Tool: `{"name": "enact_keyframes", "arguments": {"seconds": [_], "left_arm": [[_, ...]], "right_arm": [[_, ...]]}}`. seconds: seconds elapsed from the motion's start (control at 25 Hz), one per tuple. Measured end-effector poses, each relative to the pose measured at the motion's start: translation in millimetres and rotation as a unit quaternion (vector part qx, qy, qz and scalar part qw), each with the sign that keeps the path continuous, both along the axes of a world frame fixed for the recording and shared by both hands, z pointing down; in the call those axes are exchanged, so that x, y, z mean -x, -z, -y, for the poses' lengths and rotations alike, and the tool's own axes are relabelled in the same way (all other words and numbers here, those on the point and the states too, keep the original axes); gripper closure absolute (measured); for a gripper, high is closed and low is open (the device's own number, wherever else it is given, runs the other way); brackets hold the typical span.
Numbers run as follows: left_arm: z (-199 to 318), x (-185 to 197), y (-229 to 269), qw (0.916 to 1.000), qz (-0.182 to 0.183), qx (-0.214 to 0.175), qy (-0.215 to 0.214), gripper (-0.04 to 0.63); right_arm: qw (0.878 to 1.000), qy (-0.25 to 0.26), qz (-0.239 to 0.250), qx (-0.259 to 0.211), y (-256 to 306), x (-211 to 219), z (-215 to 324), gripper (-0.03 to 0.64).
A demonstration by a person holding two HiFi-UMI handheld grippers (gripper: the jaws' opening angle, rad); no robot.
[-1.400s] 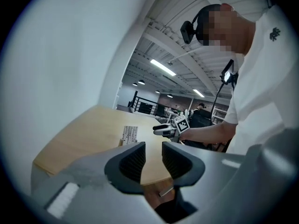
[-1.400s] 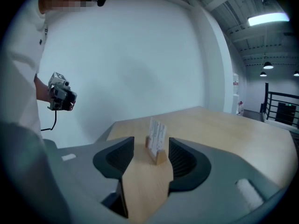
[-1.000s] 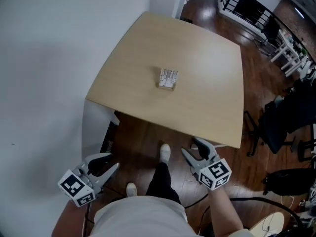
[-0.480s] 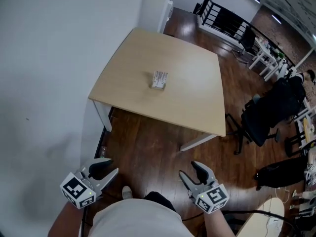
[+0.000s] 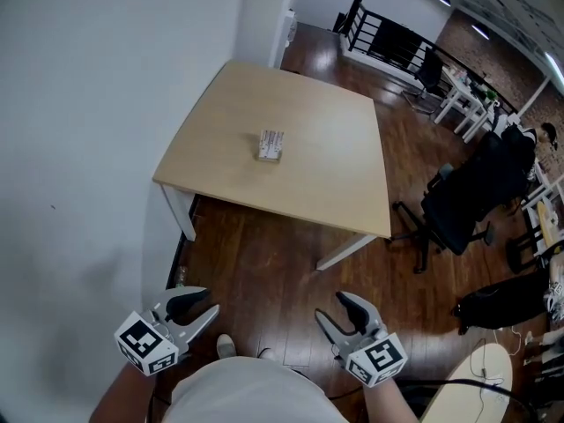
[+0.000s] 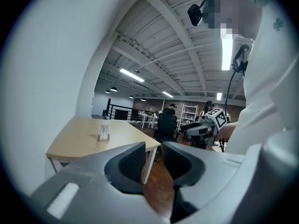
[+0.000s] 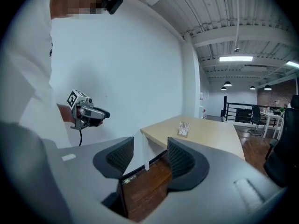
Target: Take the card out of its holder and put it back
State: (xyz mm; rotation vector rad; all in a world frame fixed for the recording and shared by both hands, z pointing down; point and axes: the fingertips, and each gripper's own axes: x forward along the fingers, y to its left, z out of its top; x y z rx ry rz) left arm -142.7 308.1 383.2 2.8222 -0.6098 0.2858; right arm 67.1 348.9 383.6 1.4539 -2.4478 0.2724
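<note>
A small white card holder with a card standing in it (image 5: 270, 145) rests near the middle of a light wooden table (image 5: 326, 174). It also shows far off in the left gripper view as the card holder (image 6: 103, 133) and in the right gripper view as the card holder (image 7: 183, 129). Both grippers hang well short of the table, over the floor. My left gripper (image 5: 198, 308) is open with nothing between its jaws. My right gripper (image 5: 339, 313) is open and empty too.
A white wall (image 5: 79, 130) runs along the left of the table. Dark wooden floor (image 5: 264, 271) lies between me and the table. Black office chairs (image 5: 467, 201) stand to the right, with more desks and a railing (image 5: 388, 38) beyond.
The view has drawn back from the table, which now sits farther and smaller. Both grippers stay low in the view, open, with my right one shifted slightly left.
</note>
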Motion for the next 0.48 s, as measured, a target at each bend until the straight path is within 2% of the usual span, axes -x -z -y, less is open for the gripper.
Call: {"name": "enact_keyframes", "arguments": {"seconds": [0.48], "left_arm": [[-17,-25,4,0.9999,0.000,-0.008,-0.011,0.477]], "right_arm": [[1.000,0.010,0.004,-0.009,2,-11,-12,0.397]]}}
